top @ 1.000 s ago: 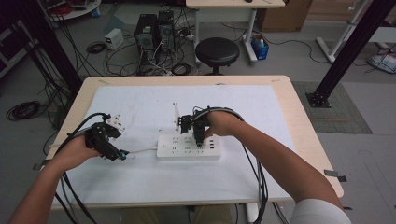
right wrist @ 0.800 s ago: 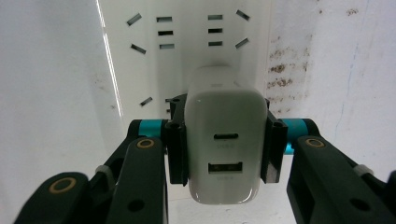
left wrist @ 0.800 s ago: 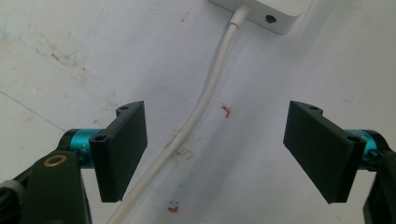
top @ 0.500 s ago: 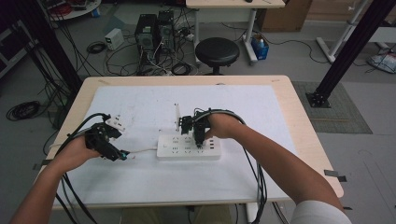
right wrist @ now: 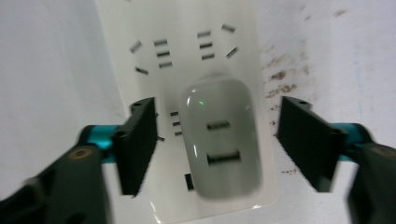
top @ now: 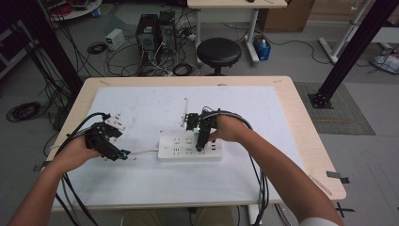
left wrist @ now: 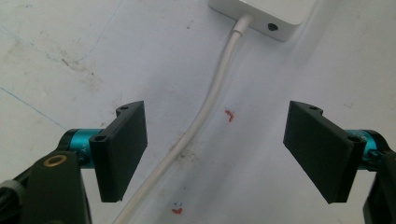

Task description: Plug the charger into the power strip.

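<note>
White paper covers the counter point(top: 282, 122), and a white power strip point(top: 189, 148) lies mid-counter under the right gripper point(top: 201, 147). From the left gripper point(left wrist: 215, 154), jaws stand apart over the strip's cord point(left wrist: 205, 112); snagging it could drag the strip. Looking along the right gripper, jaws have just been opening around the plugged-in charger point(right wrist: 219, 137), touching nothing; a bump might loosen it.

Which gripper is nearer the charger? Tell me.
Right. The right gripper straddles the charger, its jaws just opened; the left gripper sits off by the cord.
</note>
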A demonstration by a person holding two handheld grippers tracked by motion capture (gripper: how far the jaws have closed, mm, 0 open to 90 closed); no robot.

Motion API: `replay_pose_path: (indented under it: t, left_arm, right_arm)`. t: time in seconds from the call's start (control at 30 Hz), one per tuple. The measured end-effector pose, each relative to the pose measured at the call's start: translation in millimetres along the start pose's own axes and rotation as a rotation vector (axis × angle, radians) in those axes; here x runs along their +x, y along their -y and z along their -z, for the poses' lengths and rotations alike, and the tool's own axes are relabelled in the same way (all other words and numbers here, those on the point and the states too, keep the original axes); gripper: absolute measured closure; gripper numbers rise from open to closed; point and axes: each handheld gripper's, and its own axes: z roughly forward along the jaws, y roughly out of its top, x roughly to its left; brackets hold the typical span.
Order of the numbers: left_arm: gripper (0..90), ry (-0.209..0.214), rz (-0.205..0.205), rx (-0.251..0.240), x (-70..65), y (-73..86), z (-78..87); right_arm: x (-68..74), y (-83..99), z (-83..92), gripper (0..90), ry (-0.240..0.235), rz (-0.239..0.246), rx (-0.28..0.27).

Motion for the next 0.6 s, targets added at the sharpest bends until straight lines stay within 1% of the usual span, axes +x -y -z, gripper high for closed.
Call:
replay_pose_path:
  t: [0.03, 0.07, 0.1, 0.17, 0.2, 0.23, 0.3, 0.37, 0.43, 0.47, 0.5, 0.53, 0.57, 0.6]
  left_arm:
    - [21.7, 0.0, -0.003, 0.001, 0.6, 0.2, 0.5]
    - [21.6, 0.002, -0.004, 0.001, 1.0, 0.1, 0.7]
    - [21.7, 0.003, 0.007, -0.01, 0.3, 0.0, 0.2]
    - [21.7, 0.004, -0.002, -0.007, 0.5, -0.9, 0.9]
    - [21.7, 0.003, -0.005, -0.009, 0.3, -1.4, 0.7]
    - [21.7, 0.005, 0.001, -0.013, -0.5, -1.9, 0.3]
    - [21.6, 0.008, -0.012, -0.011, -0.4, -3.2, 0.3]
    - [21.7, 0.009, -0.015, -0.012, -1.1, -4.1, -0.2]
    - [21.6, 0.013, -0.019, -0.01, -1.3, -4.6, -0.3]
    - [21.7, 0.014, -0.018, -0.012, -1.2, -4.6, -0.2]
    - [21.7, 0.014, -0.022, -0.012, -0.7, -4.6, 0.2]
    - [21.7, 0.015, -0.019, -0.012, -0.5, -4.5, 0.5]
    - [21.7, 0.013, -0.017, -0.015, -0.3, -4.4, 0.9]
    - [21.7, 0.013, -0.018, -0.016, -0.3, -4.3, 1.9]
  right_arm:
    - [-2.7, 3.3, 6.5, 16.8, 0.007, -0.032, -0.029]
    - [-5.0, 7.3, 13.7, 16.8, 0.009, -0.067, -0.055]
    - [-7.3, 11.5, 19.9, 16.8, 0.022, -0.093, -0.092]
    - [-9.9, 20.2, 32.0, 16.4, 0.059, -0.124, -0.143]
    - [-10.5, 24.6, 36.8, 9.0, 0.074, -0.131, -0.165]
    - [-10.5, 28.9, 40.9, 7.9, 0.09, -0.146, -0.17]
    - [-13.2, 37.2, 46.9, 7.9, 0.075, -0.169, -0.166]
    - [-14.3, 43.4, 50.9, 7.9, 0.069, -0.242, -0.135]
    - [-14.6, 49.2, 53.3, 7.9, 0.022, -0.204, -0.131]
    - [-12.7, 50.6, 55.1, 7.8, 0.032, -0.206, -0.133]
    - [-11.6, 51.2, 56.5, 7.8, 0.068, -0.223, -0.128]
    - [-11.5, 51.6, 57.0, 6.9, 0.123, -0.249, -0.117]
    - [-12.2, 52.8, 57.4, 1.1, 0.14, -0.269, -0.097]
    - [-13.3, 54.7, 58.2, 0.7, 0.141, -0.294, -0.087]
